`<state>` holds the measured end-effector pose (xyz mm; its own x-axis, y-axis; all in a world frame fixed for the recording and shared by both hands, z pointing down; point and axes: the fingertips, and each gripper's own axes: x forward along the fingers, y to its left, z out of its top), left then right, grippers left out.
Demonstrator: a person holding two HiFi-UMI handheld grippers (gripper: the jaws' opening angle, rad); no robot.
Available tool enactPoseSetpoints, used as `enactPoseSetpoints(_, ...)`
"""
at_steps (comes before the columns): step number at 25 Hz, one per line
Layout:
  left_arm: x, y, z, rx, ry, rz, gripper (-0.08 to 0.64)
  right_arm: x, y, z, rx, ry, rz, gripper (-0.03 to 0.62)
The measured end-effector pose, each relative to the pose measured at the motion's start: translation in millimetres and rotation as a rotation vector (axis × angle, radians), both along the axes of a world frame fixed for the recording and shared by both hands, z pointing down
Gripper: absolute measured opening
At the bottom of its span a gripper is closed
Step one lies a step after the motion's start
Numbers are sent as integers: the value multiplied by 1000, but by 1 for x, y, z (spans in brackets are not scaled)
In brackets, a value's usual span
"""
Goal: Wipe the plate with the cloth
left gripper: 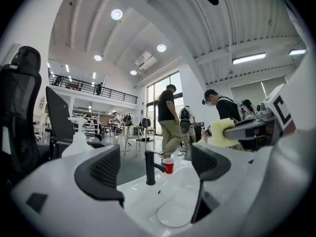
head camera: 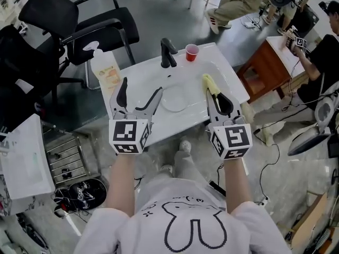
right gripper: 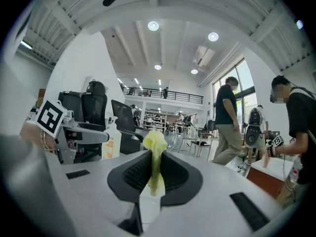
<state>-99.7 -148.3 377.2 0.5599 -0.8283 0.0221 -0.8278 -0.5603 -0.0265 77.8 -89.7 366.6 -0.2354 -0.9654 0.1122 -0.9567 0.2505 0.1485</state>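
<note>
My right gripper [head camera: 214,95] has its fingers [right gripper: 129,174] pressed on the cloth [head camera: 208,81]. A yellow fold sticks out past the tips, so I judge it ready for wiping. It hangs just right of the plate [head camera: 174,99], which lies flat in the sink [head camera: 140,70] basin, not yet touched. My left gripper [head camera: 141,89] hovers at the plate's left, fingers [left gripper: 101,174] spread with nothing between them, probably to steady the rim. The tap [head camera: 167,53] and a red cup [head camera: 192,52] stand behind the plate, and a soap bottle [head camera: 103,69] stands to the left. None blocks the way down.
</note>
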Motion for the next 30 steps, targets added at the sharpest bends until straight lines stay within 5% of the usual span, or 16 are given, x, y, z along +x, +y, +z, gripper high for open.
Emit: enactPoseSetpoints(30,41,-89,205,-559,-34,-139,445,14,-135,238,-701,70,-304,52)
